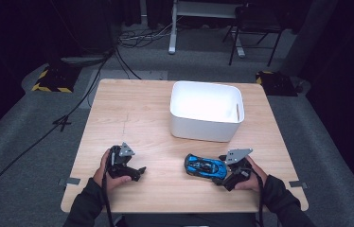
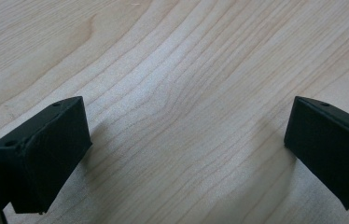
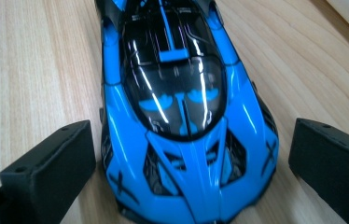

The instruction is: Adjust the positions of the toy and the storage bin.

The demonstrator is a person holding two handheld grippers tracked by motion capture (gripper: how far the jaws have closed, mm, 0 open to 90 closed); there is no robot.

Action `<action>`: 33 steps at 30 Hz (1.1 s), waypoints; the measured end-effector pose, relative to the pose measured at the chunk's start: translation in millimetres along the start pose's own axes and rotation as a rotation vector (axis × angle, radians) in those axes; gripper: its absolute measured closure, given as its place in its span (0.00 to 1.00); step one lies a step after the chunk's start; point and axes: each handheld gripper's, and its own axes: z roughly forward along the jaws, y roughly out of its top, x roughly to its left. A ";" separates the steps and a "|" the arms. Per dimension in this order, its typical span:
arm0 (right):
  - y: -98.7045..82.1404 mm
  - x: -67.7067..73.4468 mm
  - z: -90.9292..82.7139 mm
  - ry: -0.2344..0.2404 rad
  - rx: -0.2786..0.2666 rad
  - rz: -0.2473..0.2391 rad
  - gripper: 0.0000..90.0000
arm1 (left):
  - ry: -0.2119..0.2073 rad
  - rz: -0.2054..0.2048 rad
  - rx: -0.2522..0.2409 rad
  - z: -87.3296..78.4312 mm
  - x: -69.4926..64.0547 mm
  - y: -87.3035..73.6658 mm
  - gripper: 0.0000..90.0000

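A blue and black toy car (image 1: pixel 206 166) lies on the wooden table (image 1: pixel 132 118) toward the front right. My right gripper (image 1: pixel 223 173) sits at the car's right end. In the right gripper view the car (image 3: pixel 182 116) lies between the two black jaws of that gripper (image 3: pixel 189 158), which stand wide, with a sliver of wood showing on each side, so the pads do not press it. My left gripper (image 1: pixel 139 171) rests at the front left, held in a hand. Its jaws (image 2: pixel 186 140) are open over bare wood (image 2: pixel 186 56) with nothing between them.
A white rectangular bin (image 1: pixel 203 130) stands behind the car at the table's back right, looking empty. Beyond the table are cables (image 1: pixel 132 38), a chair (image 1: pixel 255 28) and yellow-black striped bases (image 1: pixel 52 80) on the floor. Bare wood lies between the two grippers.
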 end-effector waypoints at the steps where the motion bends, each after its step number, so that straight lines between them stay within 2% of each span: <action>1: 1.2 0.3 0.5 0.004 0.006 0.001 0.01 | -0.006 -0.004 0.001 0.1 -0.3 -0.1 0.01; 5: 2.7 0.1 2.6 0.012 0.000 -0.008 0.01 | 0.007 0.008 0.001 -0.4 0.4 0.1 0.01; 7: 1.7 1.9 1.1 0.023 -0.018 0.007 0.08 | 0.007 0.008 0.001 -0.4 0.4 0.1 0.01; 9: 0.1 0.0 -1.6 0.020 -0.041 0.001 0.18 | 0.007 0.004 -0.002 -0.2 0.2 0.1 0.01; 12: -0.6 0.7 -2.6 0.025 -0.055 -0.014 0.23 | 0.008 0.005 0.000 -0.5 0.3 0.1 0.01; 15: -0.8 2.5 -2.5 0.025 -0.063 0.002 0.24 | 0.007 0.006 -0.001 -0.3 0.3 0.1 0.01; 17: -1.7 1.3 -3.4 0.022 -0.060 -0.014 0.24 | 0.005 0.003 -0.001 -0.3 0.2 0.1 0.01; 22: -3.3 2.4 -4.9 0.007 -0.061 -0.006 0.25 | 0.006 0.005 0.000 -0.4 0.3 0.2 0.01; 23: -4.6 5.1 -6.6 0.001 -0.065 0.020 0.25 | 0.006 0.004 -0.002 -0.2 0.2 0.1 0.01; 24: -6.2 4.2 -8.2 -0.012 -0.058 0.006 0.25 | 0.005 0.003 -0.003 -0.1 0.1 0.1 0.01; 25: -7.0 5.4 -8.5 -0.008 -0.072 0.028 0.25 | 0.006 0.005 -0.001 -0.2 0.2 0.1 0.01; 29: -11.0 4.2 -13.7 -0.026 -0.060 0.047 0.25 | 0.007 0.004 -0.003 -0.1 0.1 0.1 0.01; 33: -22.9 -2.4 -25.5 -0.078 -0.057 0.097 0.26 | 0.007 0.003 -0.004 -0.1 0.1 0.0 0.01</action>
